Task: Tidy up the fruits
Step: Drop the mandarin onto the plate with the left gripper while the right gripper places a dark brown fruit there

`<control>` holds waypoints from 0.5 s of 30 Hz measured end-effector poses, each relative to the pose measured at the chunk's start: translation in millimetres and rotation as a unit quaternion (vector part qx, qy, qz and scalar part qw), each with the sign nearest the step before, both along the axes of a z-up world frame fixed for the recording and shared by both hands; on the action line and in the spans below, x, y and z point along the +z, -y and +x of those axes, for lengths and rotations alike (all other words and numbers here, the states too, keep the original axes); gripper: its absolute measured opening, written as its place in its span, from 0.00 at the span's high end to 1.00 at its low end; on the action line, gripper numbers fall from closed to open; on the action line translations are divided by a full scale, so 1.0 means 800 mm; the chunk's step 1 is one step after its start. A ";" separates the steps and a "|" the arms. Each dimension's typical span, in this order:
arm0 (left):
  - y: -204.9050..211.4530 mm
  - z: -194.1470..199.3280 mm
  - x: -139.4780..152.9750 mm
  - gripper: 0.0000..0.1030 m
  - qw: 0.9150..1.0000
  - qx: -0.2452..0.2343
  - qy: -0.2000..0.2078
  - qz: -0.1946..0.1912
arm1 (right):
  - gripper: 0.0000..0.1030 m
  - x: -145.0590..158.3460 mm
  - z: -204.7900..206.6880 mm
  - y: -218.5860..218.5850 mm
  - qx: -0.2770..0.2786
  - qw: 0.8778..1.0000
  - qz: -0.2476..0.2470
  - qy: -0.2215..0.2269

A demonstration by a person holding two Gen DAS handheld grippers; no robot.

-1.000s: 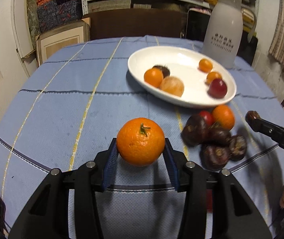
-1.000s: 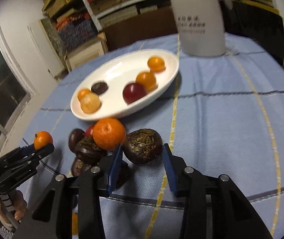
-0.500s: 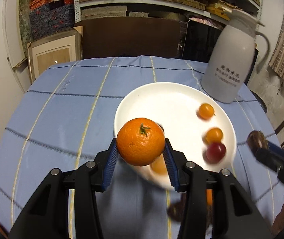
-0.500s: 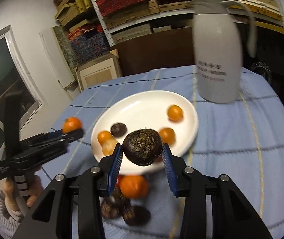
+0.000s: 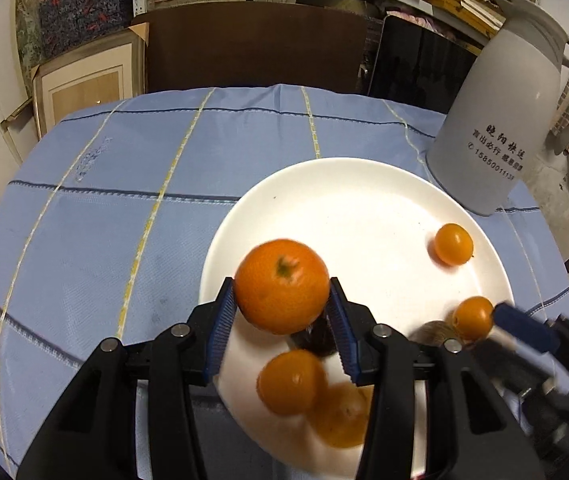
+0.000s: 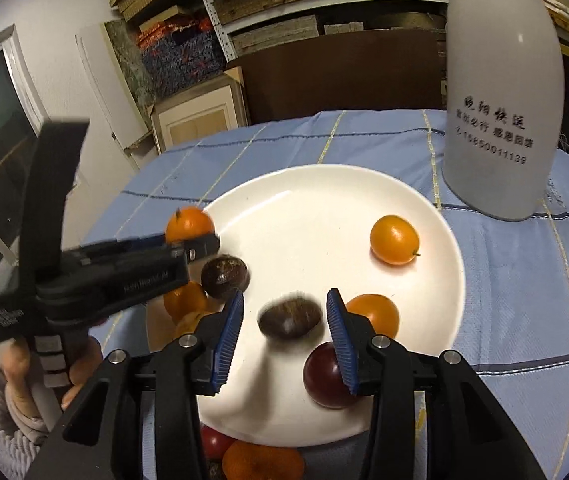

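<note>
Orange sits pinched in the left hand-held gripper; right hand-held gripper jaws are opening, dark fruit loose between them above the plate.

Plate: on worktop, right of centre.
Jug: behind plate, to its right.
Mandarin: between left tongs, over plate's left rim.
Dark fruit: between right tongs, over plate.
Kumquat: on plate, far right.
</note>
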State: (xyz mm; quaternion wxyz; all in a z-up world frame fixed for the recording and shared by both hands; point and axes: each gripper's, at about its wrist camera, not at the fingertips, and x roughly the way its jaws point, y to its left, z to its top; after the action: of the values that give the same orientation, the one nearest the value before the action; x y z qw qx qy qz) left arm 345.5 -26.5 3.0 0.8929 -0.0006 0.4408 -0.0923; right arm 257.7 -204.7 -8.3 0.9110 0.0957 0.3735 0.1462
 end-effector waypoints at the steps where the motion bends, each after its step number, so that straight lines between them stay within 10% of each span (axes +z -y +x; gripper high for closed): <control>1: -0.003 -0.006 0.004 0.56 1.000 0.002 0.004 -0.001 | 0.58 0.006 -0.005 0.002 -0.003 1.000 0.001 0.006; 5: -0.009 -0.046 0.031 0.34 1.000 0.006 0.029 -0.004 | 0.53 0.034 -0.042 0.015 -0.012 0.999 0.015 0.032; 15: -0.035 -0.196 0.044 0.34 0.997 0.017 0.070 -0.020 | 0.50 0.019 -0.152 0.040 -0.018 0.998 0.036 0.047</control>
State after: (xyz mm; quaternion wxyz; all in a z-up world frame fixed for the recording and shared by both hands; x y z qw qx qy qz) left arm 188.7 1.3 38.1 0.9228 -0.0196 0.3752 -0.0856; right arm 136.0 -237.0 6.6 0.9261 0.1285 0.3227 0.1473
